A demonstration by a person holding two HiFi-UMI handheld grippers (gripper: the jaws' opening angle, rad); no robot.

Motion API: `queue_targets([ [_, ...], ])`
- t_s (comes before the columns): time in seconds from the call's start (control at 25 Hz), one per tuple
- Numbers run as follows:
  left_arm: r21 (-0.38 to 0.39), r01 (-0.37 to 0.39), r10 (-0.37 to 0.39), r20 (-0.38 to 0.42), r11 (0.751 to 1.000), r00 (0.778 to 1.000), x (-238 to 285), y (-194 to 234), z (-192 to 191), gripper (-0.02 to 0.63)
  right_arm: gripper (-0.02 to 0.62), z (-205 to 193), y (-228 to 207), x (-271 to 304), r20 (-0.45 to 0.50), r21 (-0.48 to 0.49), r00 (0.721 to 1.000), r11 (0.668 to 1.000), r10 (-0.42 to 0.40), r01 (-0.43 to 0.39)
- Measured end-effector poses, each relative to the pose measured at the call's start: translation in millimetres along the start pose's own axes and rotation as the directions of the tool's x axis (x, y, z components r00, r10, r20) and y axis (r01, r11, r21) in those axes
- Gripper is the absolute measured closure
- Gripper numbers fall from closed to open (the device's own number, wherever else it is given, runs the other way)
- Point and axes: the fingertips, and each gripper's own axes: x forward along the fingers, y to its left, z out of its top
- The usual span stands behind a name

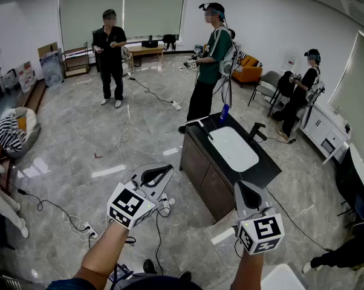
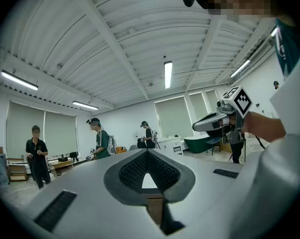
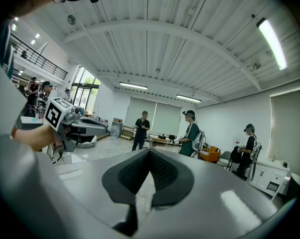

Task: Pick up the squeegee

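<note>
Two sets of jaws together (both empty): left gripper (image 1: 164,173), right gripper (image 1: 245,189) | one squeegee (image 1: 201,127) on counter (image 1: 263,173) | one basin (image 1: 233,148)

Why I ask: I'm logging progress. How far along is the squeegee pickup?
Done: nothing yet; the squeegee lies on the counter. In hand: nothing; left gripper and right gripper are shut, empty, away from it. Left: reach, open, grip, lift.
</note>
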Motion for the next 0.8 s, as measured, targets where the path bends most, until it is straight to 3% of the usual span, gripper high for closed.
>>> queue_targets([
  [0.8,-0.037,0.022,-0.022,0.008,0.999,1.000,-18,80,-31,0.604,0.586,1,33,73,-0.002,0.061,1.000,0.998,-0.031,0.031],
])
